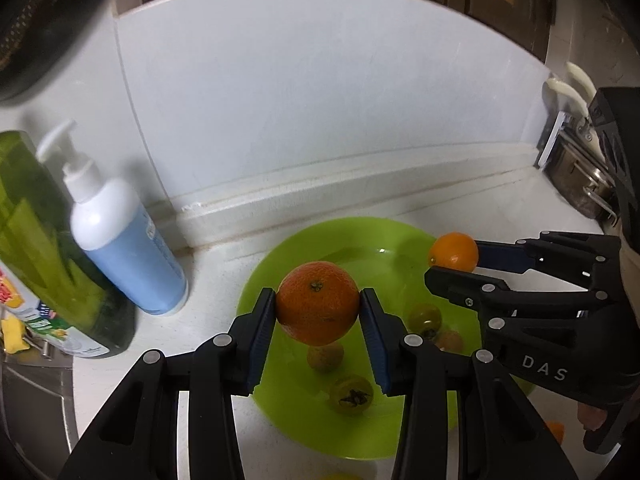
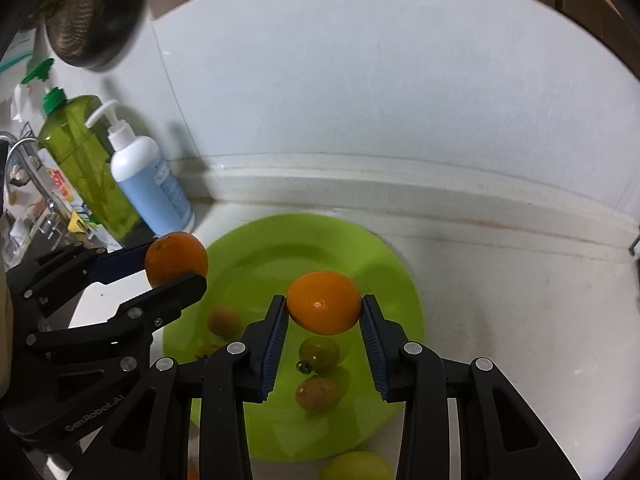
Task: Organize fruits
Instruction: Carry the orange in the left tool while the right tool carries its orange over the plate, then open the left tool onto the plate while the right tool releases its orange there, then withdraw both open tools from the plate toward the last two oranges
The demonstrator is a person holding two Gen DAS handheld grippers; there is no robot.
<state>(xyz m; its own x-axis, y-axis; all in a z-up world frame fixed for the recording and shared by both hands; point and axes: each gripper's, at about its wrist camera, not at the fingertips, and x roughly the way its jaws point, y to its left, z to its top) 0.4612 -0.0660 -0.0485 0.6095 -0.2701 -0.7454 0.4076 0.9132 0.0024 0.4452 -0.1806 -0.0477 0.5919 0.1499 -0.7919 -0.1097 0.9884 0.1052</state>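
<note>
My left gripper (image 1: 319,308) is shut on a large orange tangerine (image 1: 318,302) and holds it above the green plate (image 1: 280,412). My right gripper (image 2: 325,308) is shut on a smaller smooth orange (image 2: 324,302), also above the plate (image 2: 368,248). Each gripper shows in the other's view: the right one (image 1: 454,262) with its orange (image 1: 453,256) over the plate's far right rim, the left one (image 2: 176,266) with its tangerine (image 2: 176,258) over the plate's left rim. Several small tomato-like fruits (image 1: 351,395) (image 2: 319,354) lie on the plate.
A white and blue pump bottle (image 1: 120,232) and a green dish soap bottle (image 1: 48,256) stand left of the plate by the wall. Metal kitchenware (image 1: 580,176) sits at the far right. A yellow fruit (image 2: 356,466) lies on the counter near the plate's front edge.
</note>
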